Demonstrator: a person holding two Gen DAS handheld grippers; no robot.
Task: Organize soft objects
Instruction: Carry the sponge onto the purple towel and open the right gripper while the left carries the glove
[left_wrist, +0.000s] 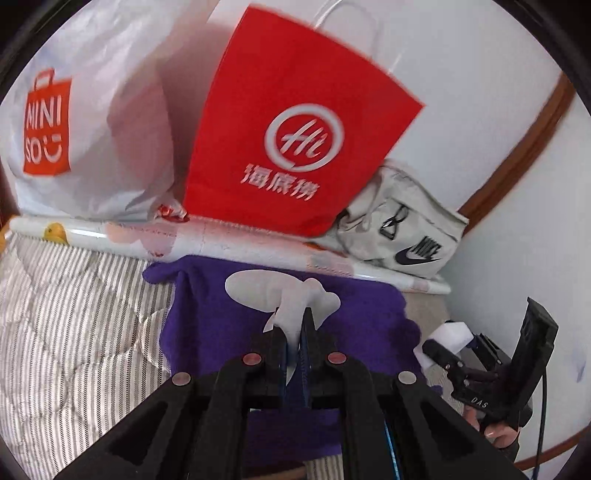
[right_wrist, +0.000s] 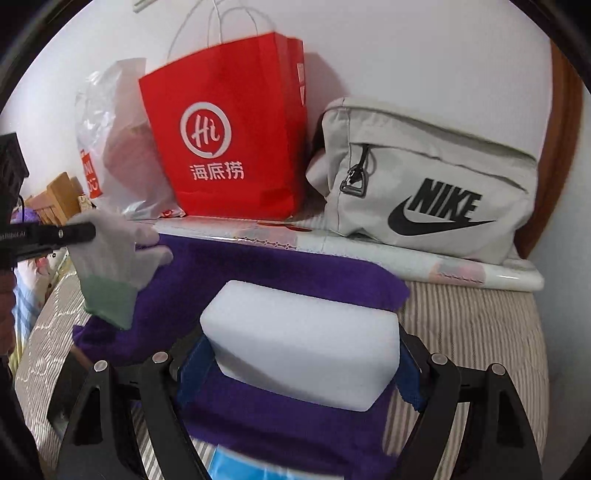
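Left fingers pinching limp knit glove, right fingers clamping white foam block

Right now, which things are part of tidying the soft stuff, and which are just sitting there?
Part of the job:
- white glove, held in the left gripper
- white foam block, held in the right gripper
- purple towel

Just sitting there:
- red paper bag
- grey Nike bag
- white plastic bag
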